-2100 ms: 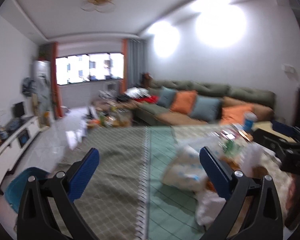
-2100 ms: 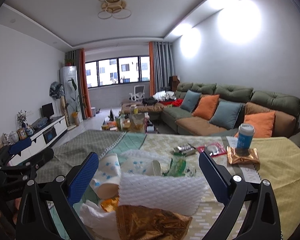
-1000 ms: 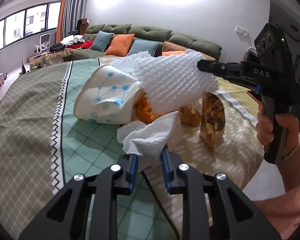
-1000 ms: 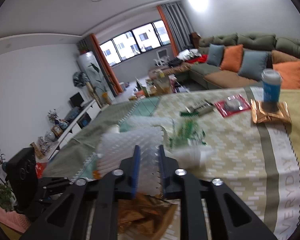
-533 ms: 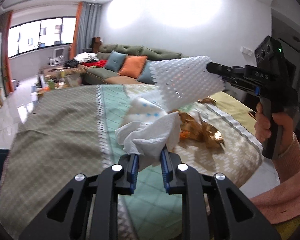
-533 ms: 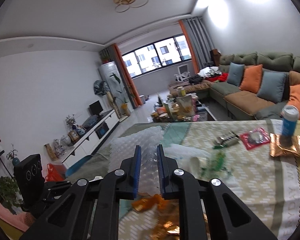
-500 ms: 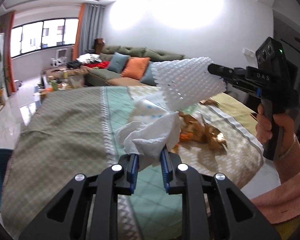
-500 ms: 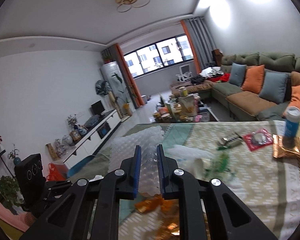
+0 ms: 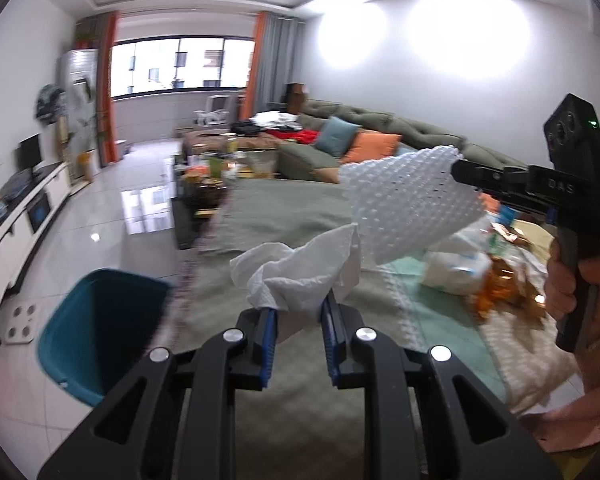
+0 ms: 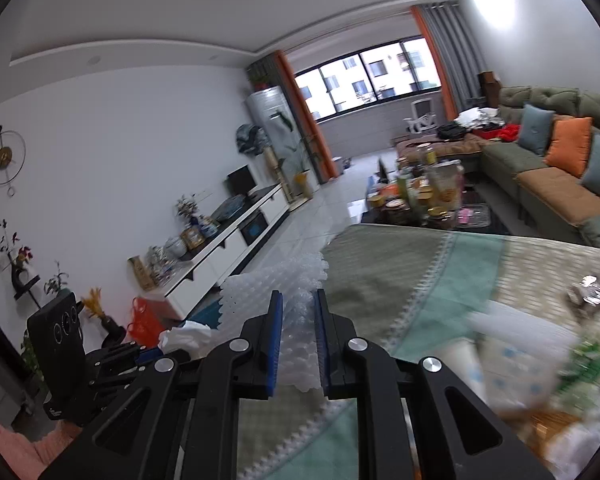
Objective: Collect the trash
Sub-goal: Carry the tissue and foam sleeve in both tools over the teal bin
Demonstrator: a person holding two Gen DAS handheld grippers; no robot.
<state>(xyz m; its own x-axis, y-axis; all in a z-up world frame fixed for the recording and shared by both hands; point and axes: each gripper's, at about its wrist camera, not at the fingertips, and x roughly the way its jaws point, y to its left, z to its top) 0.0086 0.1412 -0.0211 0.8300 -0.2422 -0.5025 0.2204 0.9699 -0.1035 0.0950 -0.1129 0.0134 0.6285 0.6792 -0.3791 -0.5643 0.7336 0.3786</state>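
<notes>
My left tool (image 9: pixel 298 312) is clamped on a crumpled tissue (image 9: pixel 300 276), held above the desk's left edge near the teal bin (image 9: pixel 100 320). My right tool (image 10: pixel 297 312) is clamped on white foam netting (image 10: pixel 276 280).

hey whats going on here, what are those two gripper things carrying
A person is clearing trash off a cloth-covered table with a handheld gripper in each hand. The left gripper is shut on a crumpled white tissue, and the right gripper is shut on a sheet of white foam netting. Both pieces are lifted clear of the table. A teal bin stands open on the floor beside the table. More wrappers and a paper cup lie on the cloth.
</notes>
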